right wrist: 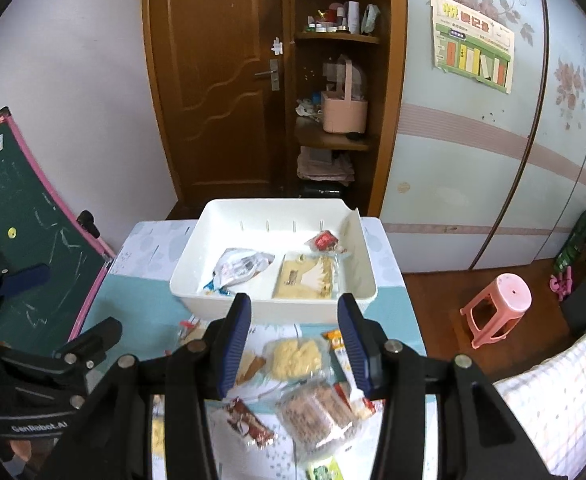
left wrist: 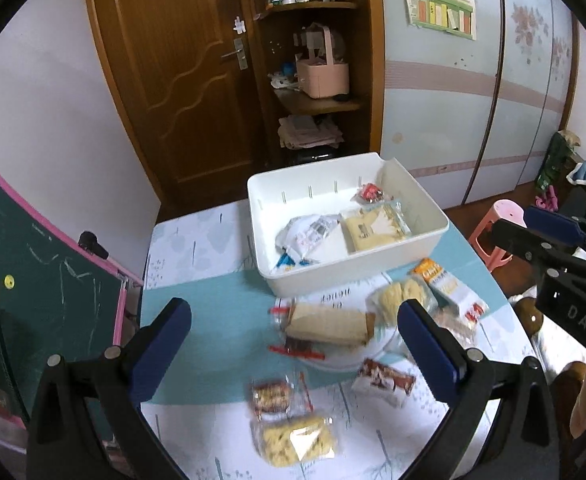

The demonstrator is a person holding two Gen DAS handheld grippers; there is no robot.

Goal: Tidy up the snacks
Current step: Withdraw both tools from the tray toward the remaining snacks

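At the frame's centre in both views, a white bin (left wrist: 357, 276) is seen holding three snack packets, beyond the spread, empty left gripper (left wrist: 293, 344); loose snacks (right wrist: 297, 354) lie below, between the half-parted, empty right gripper (right wrist: 293, 340) fingers

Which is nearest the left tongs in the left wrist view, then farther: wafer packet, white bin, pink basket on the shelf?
From the left tongs:
1. Wafer packet, on the table right between the fingers' line.
2. White bin, farther back on the table.
3. Pink basket, on the shelf beyond the table.
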